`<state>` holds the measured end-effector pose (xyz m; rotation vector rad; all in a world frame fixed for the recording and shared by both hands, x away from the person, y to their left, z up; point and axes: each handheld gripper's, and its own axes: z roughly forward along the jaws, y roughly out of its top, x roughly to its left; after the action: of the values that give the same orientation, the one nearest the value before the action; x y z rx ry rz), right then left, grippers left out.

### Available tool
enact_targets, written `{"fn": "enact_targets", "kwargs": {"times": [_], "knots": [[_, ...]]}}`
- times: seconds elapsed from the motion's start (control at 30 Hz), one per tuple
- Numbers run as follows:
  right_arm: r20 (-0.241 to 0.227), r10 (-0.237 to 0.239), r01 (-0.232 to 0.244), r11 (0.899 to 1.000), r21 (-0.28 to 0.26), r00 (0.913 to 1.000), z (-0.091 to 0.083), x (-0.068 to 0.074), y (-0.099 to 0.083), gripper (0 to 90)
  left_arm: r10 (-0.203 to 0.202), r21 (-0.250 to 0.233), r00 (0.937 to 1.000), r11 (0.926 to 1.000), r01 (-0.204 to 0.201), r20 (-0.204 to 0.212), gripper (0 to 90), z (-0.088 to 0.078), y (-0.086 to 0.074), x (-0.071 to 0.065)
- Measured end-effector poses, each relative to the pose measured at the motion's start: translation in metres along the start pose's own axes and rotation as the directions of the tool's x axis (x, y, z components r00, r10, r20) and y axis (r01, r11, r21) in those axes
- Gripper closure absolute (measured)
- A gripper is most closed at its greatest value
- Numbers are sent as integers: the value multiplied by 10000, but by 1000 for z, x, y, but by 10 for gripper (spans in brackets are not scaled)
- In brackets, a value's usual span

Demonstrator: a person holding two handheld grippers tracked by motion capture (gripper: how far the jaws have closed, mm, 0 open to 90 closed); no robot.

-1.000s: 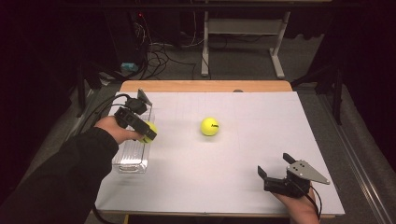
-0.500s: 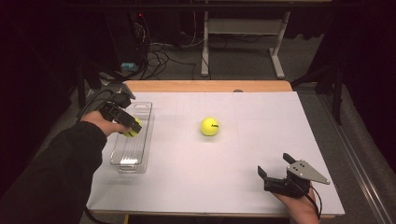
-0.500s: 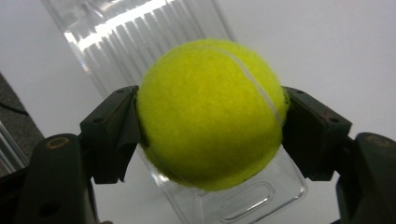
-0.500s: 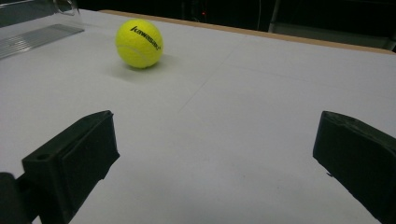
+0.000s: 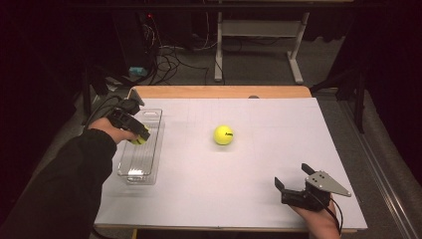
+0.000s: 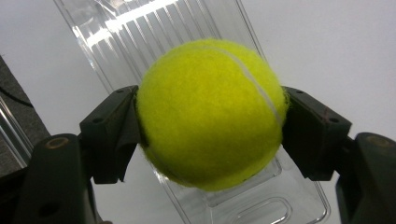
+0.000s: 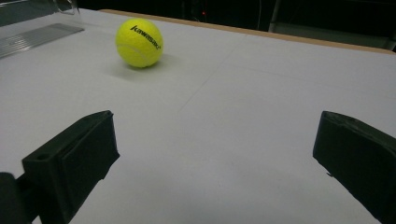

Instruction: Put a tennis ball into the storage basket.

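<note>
A yellow tennis ball [image 6: 210, 114] is clamped between the black jaws of my left gripper [image 6: 211, 126], which hangs over the clear plastic tray [image 6: 135, 42]. In the high view that gripper [image 5: 135, 135] sits above the tray [image 5: 142, 164] at the table's left, and the held ball [image 5: 140, 140] shows under the hand. A second tennis ball [image 5: 223, 135] lies loose in the middle of the white tabletop; its black lettering faces my right gripper's camera [image 7: 139, 42]. My right gripper [image 5: 293, 180] rests near the front right edge, jaws wide apart with nothing between them [image 7: 212, 154].
The white sheet [image 5: 249, 189] covers a wooden table whose far edge [image 5: 219, 91] is bare. Beyond it stand a white metal frame [image 5: 259, 35] and cables on the dark floor. The tray's corner [image 7: 37, 35] shows far left in the right gripper view.
My left hand has carried its ball leftward and back, from the tray's right rim to over the tray's far left part. The right gripper and the loose ball have stayed put.
</note>
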<state>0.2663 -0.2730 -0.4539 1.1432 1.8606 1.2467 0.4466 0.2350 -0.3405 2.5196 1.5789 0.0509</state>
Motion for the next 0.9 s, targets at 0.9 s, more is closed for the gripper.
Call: {"fn": "enact_targets", "kwargs": {"times": [0.9], "knots": [[-9, -2, 2, 10000, -59, 10000, -1, 0, 0, 0, 202, 299, 9986, 9994, -188, -479, 25, 19, 10, -7]]}}
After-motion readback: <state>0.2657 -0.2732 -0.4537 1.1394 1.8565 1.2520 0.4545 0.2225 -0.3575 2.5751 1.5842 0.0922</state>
